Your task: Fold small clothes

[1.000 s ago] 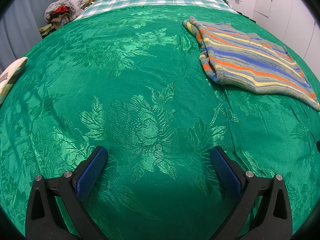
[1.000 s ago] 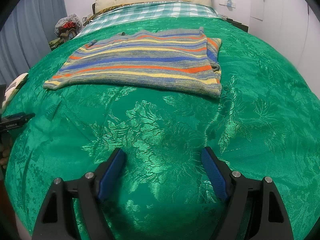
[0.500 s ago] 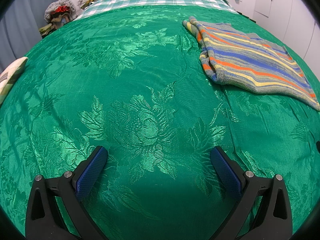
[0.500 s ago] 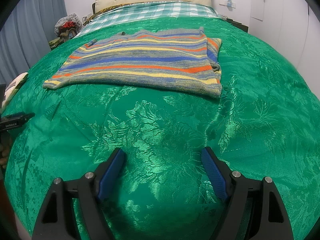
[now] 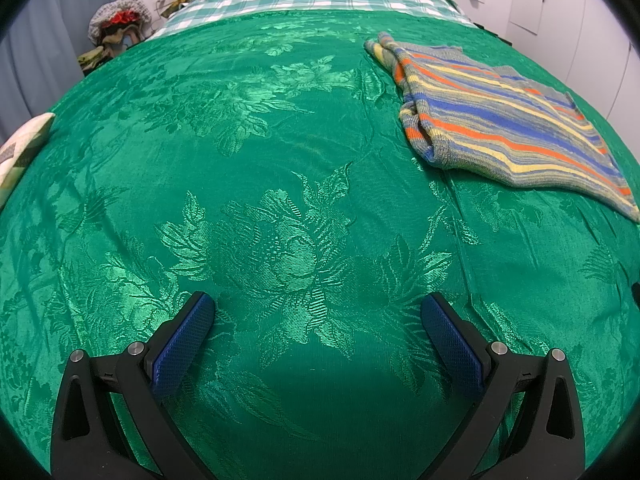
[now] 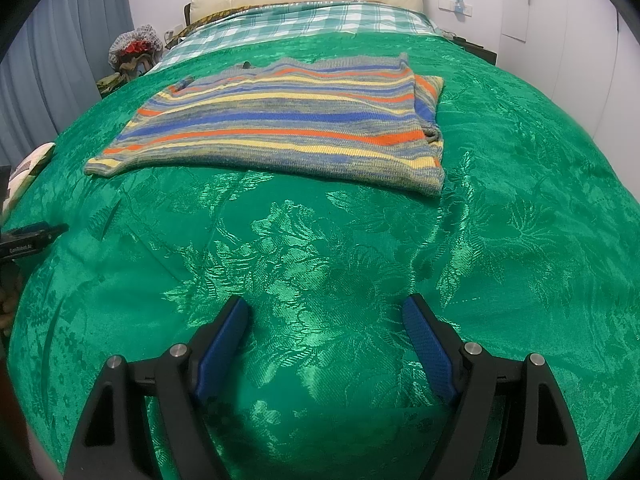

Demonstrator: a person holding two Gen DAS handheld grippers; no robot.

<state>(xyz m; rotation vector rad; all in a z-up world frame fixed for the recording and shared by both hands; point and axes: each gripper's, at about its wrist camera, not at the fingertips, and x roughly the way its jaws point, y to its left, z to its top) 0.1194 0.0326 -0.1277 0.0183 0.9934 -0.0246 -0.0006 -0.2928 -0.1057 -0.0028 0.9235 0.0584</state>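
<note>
The striped knit top (image 6: 288,128) lies flat on the green bedspread (image 6: 360,260), toward the middle of the bed, with one side already doubled over along its right edge as the right view shows it. Both grippers hover over bare bedspread, well short of the top: the left gripper (image 5: 318,320) has its fingers spread wide with nothing between them, and the right gripper (image 6: 326,324) likewise stands wide and empty. The step in hand looks like the reach for the next fold. To do it well, each gripper should go to one corner of the same edge, probably the near hem, so the two ends lift together and the stripes stay parallel. The fingers should come in low and pinch only the knit, all its layers at the doubled side, not the slippery bedspread beneath, which would bunch and drag the top askew. The knit looks soft and stretchy, so lift just clear, carry the edge over evenly, and lay it down before letting go.
</note>
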